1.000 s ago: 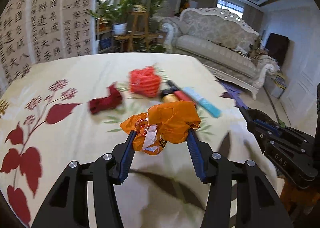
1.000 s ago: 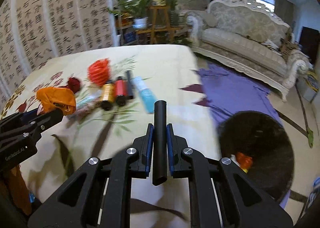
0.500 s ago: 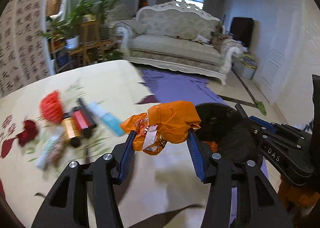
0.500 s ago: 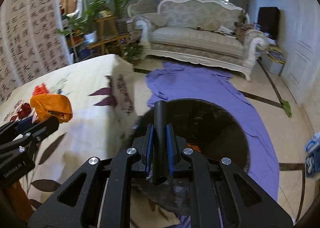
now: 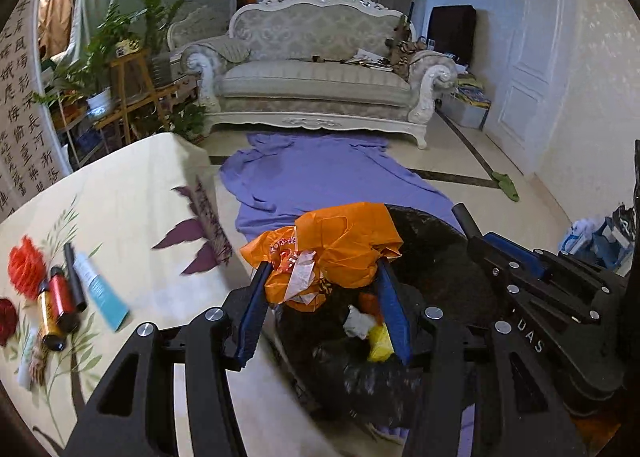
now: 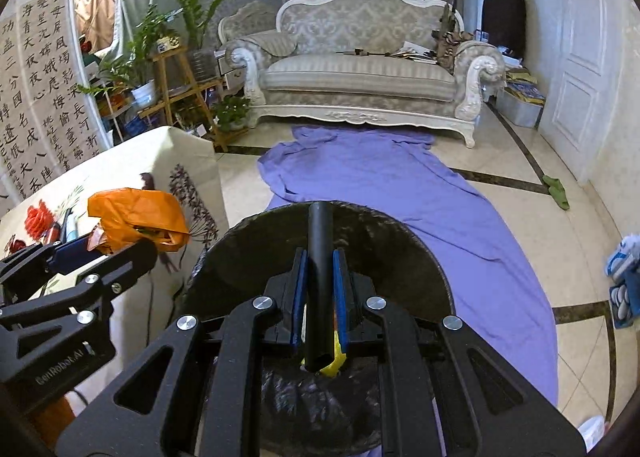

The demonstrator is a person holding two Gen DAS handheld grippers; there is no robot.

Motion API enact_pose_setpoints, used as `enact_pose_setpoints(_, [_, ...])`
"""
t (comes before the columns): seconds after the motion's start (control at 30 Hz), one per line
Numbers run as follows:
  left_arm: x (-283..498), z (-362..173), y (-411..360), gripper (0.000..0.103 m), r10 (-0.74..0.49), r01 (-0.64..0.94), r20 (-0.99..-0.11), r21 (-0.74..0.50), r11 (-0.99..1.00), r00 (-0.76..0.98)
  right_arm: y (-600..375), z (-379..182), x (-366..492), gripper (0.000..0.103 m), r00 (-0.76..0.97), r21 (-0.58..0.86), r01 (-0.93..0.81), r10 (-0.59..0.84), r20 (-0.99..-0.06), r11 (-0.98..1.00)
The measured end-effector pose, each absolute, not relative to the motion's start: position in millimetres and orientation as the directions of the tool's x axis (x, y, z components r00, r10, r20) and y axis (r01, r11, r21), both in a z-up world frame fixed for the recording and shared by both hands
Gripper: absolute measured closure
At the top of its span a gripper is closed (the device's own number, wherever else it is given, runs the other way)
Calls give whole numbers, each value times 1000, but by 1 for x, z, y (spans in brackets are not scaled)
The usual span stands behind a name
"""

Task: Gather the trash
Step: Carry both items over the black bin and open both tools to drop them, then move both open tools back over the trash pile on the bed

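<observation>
Trash bin sat directly below your grippers. Your left gripper clamped an orange bag; your right gripper pinched a black tube lengthwise.

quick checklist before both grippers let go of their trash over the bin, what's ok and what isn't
1. Left gripper grips the orange plastic bag: ok, bag sits between the blue pads.
2. Right gripper grips the black tube: ok, jaws shut on it.
3. Black bin under the tube: ok, its liner rim rings the tube in the right wrist view.
4. Bin under the orange bag: ok by the left wrist view, the bag hangs over the opening, near its table-side edge.
5. Room in the bin: ok, only a few scraps show inside.
6. Grippers clear of each other: ok, apart in both views.
</observation>
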State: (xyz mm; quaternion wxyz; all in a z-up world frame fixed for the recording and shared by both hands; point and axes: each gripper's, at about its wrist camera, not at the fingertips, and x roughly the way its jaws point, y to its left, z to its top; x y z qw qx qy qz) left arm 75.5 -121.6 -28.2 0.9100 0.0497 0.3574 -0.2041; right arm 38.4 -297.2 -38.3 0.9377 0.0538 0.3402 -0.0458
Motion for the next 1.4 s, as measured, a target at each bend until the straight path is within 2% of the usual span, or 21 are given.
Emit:
enact_pose_setpoints(0.1, [82,-33,-130,46,-326,409,-679,-42,912,658,-306,-41,44,88,764,78,126,-47,-643,989])
enact_pose_setpoints(0.13, [83,-35,-130,42,-322,407,-684,-40,913,655,-308,-40,46,83,767,79,133,-52,-639,988])
enact_pose_setpoints(0.23, [87,-40,-130,39,-309,400,-699,-37,916,645,-314,-41,47,70,771,88,152,-63,-633,984])
enact_pose_setpoints(0.33, [87,-41,-132,35,-305,392,-703,-40,919,643,-317,-41,45,69,774,87,166,-76,-628,982])
enact_pose_setpoints(0.57, [81,-33,-123,30,-295,373,-686,-36,927,666,-320,-38,41,66,776,93,170,-75,-626,981])
enact_pose_setpoints(0.63, [78,-31,-118,29,-285,360,-680,-34,932,675,-316,-36,39,59,780,93,166,-72,-622,982])
enact_pose_setpoints(0.93, [64,-20,-63,29,-220,266,-669,-34,963,710,-273,-30,37,58,785,99,81,-2,-620,992])
enact_pose_setpoints(1.4, [39,-18,47,29,-30,32,-669,-8,999,743,-165,-20,39,58,758,84,-147,167,-630,986])
